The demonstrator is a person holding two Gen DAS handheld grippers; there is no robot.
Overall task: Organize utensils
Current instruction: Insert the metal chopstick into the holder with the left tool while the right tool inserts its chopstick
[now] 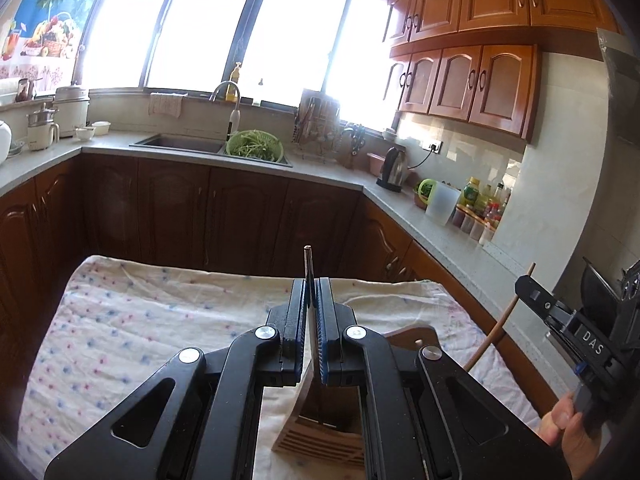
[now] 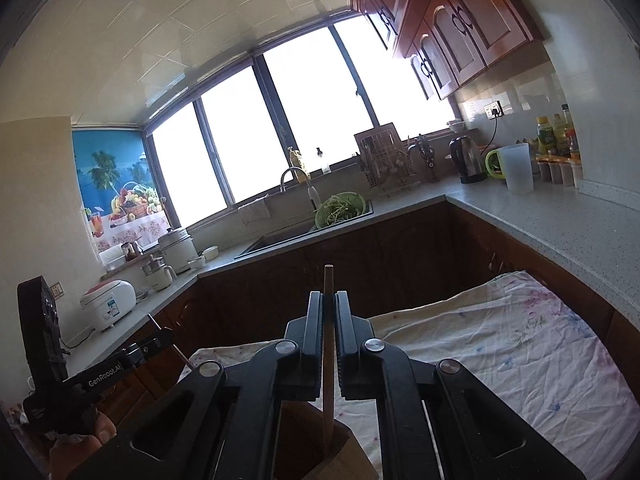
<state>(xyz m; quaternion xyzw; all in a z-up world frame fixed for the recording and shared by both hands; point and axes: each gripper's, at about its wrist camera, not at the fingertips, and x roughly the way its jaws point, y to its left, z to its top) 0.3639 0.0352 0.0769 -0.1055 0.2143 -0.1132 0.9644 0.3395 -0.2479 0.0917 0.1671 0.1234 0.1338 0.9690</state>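
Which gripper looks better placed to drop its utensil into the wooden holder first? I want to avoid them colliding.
Right, probably. The wooden chopstick in the right gripper already reaches down into the wooden holder. The left gripper holds its metal utensil above the holder, entry unclear.

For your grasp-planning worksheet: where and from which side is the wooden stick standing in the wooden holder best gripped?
Grip the wooden stick on its bare upper shaft, coming from above the wooden holder. It stands nearly upright with its lower end inside, so only the upper shaft is exposed; the right gripper is shut on it there.
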